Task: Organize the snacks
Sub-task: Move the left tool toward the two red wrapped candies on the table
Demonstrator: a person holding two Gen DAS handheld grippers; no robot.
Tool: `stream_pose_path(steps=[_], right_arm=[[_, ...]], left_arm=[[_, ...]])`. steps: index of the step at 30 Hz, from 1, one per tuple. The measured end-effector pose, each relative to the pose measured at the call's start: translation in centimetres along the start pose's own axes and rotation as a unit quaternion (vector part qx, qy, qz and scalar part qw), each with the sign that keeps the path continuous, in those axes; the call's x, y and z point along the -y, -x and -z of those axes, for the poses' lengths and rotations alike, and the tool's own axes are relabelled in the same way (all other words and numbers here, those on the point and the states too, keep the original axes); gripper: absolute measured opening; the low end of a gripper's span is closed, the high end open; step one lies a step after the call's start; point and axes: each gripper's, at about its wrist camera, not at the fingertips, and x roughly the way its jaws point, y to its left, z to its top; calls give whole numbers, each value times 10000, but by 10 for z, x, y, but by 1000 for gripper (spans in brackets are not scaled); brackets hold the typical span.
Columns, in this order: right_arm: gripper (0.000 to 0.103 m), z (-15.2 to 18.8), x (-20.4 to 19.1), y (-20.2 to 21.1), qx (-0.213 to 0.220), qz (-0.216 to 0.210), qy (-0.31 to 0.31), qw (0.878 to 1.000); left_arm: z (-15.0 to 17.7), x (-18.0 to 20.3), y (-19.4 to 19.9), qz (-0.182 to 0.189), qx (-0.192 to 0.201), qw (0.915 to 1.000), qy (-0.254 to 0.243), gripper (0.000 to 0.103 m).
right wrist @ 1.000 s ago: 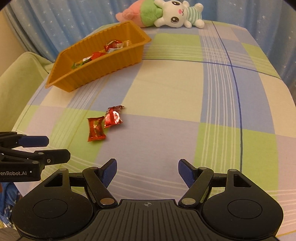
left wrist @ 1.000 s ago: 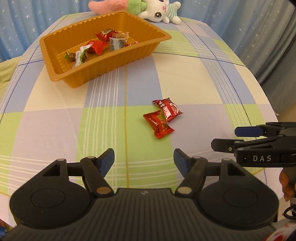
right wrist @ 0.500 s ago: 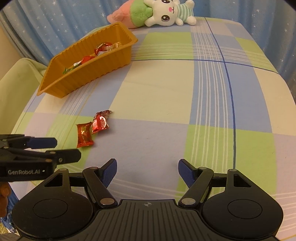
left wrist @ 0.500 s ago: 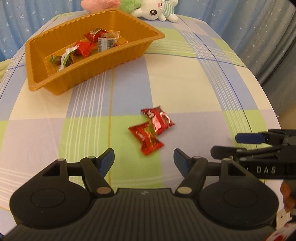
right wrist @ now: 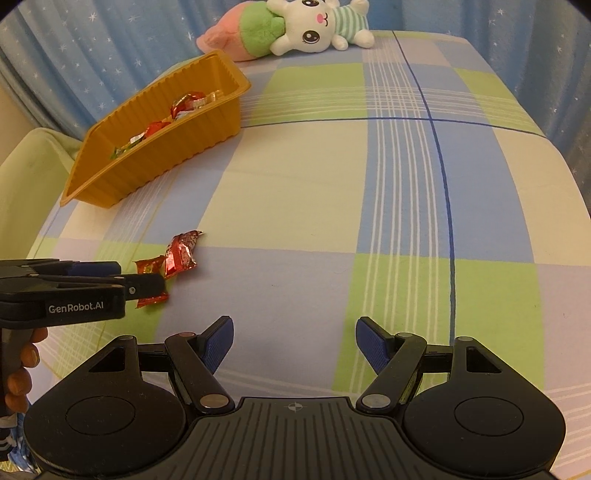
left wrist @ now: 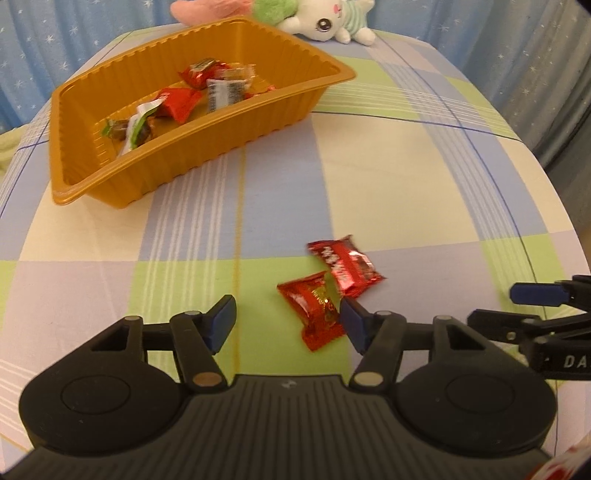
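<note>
Two red foil snack packets lie side by side on the checked cloth. The nearer packet sits just inside my open left gripper, close to its right finger; in the right wrist view the left gripper partly hides it. The farther packet lies just beyond. An orange ribbed tray at the far left holds several wrapped snacks. My right gripper is open and empty above bare cloth; it shows at the right edge in the left wrist view.
A plush bunny lies at the table's far edge behind the tray. Blue starred curtains surround the table. The cloth-covered table curves down at the right and left edges.
My left gripper has moved forward and down toward the two red packets, so the nearer one now lies between its fingers. The right gripper has shifted slightly.
</note>
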Motion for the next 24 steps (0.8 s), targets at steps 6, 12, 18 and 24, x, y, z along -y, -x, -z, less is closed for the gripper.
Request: stream_pose_path(steps=[6, 12, 18, 24], right_arm=[[73, -1, -2, -2, -13, -7, -1, 10000], [73, -2, -5, -3, -9, -33, 34, 10000], [73, -3, -9, -4, 1, -12, 10, 10000], [73, -2, -8, -3, 17, 43, -79, 10000]], left_arm=[[3, -21, 0, -111, -54, 9998, 173, 57], [8, -30, 5, -159, 17, 9999, -52, 51], [8, -16, 9, -140, 235, 9957, -890, 51], [3, -3, -4, -215, 261, 9880, -1506, 52]])
